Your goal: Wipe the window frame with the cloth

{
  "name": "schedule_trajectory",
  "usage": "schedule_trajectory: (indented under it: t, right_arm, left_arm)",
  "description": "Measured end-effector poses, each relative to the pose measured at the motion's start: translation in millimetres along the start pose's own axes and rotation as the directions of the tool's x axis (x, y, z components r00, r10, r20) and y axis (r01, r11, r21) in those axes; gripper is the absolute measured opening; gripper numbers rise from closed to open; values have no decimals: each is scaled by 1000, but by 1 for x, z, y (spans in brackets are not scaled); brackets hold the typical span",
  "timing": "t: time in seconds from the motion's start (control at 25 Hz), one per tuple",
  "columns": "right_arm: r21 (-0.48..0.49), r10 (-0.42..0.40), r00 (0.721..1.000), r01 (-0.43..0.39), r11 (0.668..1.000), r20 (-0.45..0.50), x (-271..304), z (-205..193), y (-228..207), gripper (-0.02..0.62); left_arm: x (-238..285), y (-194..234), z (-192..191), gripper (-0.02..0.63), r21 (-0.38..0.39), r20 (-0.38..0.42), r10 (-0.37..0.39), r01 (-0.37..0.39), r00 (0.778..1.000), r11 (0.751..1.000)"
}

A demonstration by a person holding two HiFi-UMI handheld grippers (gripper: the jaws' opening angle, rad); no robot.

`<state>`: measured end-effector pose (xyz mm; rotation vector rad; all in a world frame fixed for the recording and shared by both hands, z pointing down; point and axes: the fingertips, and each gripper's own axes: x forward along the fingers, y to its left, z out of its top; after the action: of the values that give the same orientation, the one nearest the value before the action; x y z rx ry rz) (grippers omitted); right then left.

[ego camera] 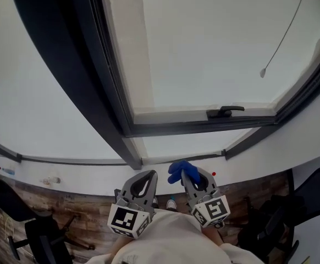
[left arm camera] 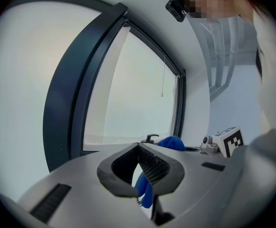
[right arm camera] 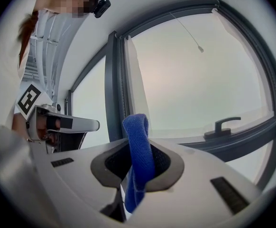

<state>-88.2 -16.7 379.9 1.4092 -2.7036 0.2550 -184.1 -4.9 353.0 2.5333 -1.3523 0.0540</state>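
You held both hand-held grippers low and close to your body, side by side, their noses tilted up toward the window and their marker cubes nearest you. Your left hand-held gripper [ego camera: 150,174] sat just left of its partner. Its jaws were pressed together at the tips and gripped nothing (the blue seen through their gap in the left gripper view was the cloth in your other hand, beyond them). Your right hand-held gripper [ego camera: 188,175] was pinching the blue ribbed fabric cloth [ego camera: 177,170] between its tips.

In the right gripper view the cloth [right arm camera: 137,127] stood as a folded band, with its long axis running up and down. Its rounded fold rose above the jaw tips and its lower end hung down through the gap behind them. From the head view the bunched fold pointed away from you, toward the foot of the dark grey window frame [ego camera: 109,120], where the upright post met the lower rail. It lay near that joint, though I could not tell whether it touched.

The frame's post ran slantwise up the left of the head view. A black lever handle [ego camera: 224,112] sat on the bottom rail of the right-hand pane, and a thin pull cord [ego camera: 263,73] hung in front of the glass. Below the white sill [ego camera: 83,176] lay a wooden plank floor [ego camera: 88,213].
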Motion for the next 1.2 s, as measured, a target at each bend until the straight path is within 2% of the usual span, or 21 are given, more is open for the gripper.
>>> schedule_trajectory:
  t: [0.24, 0.44, 0.6, 0.68, 0.88, 1.08, 1.2]
  right_arm:
    - [-1, 2, 1000, -2, 1000, -4, 35, -2, 20, 58]
    - [-6, -14, 998, 15, 1000, 63, 76, 16, 11, 58]
    - [-77, -5, 992, 15, 997, 128, 129, 49, 3, 58]
    - [-123, 20, 991, -4, 992, 129, 167, 58, 5, 58]
    - [-204, 119, 993, -117, 972, -5, 253, 34, 28, 58]
    - [-143, 55, 994, -68, 987, -93, 278, -2, 13, 58]
    - [-176, 28, 990, -53, 983, -141, 283, -15, 14, 58]
  left_arm:
    - [-5, 35, 4, 9, -4, 6, -15, 15, 1000, 1000]
    - [-6, 56, 2, 9, -6, -1, -30, 30, 1000, 1000]
    - [-9, 65, 2, 9, -9, -4, -32, 32, 999, 999]
    - [-10, 68, 5, 9, -14, 0, -29, 29, 1000, 999]
    - [-14, 76, 10, 9, -24, 12, -3, 3, 1000, 1000]
    - [-20, 85, 6, 9, -44, 3, 27, -27, 1000, 999]
    - [-24, 91, 4, 9, -56, 0, 49, -49, 999, 997]
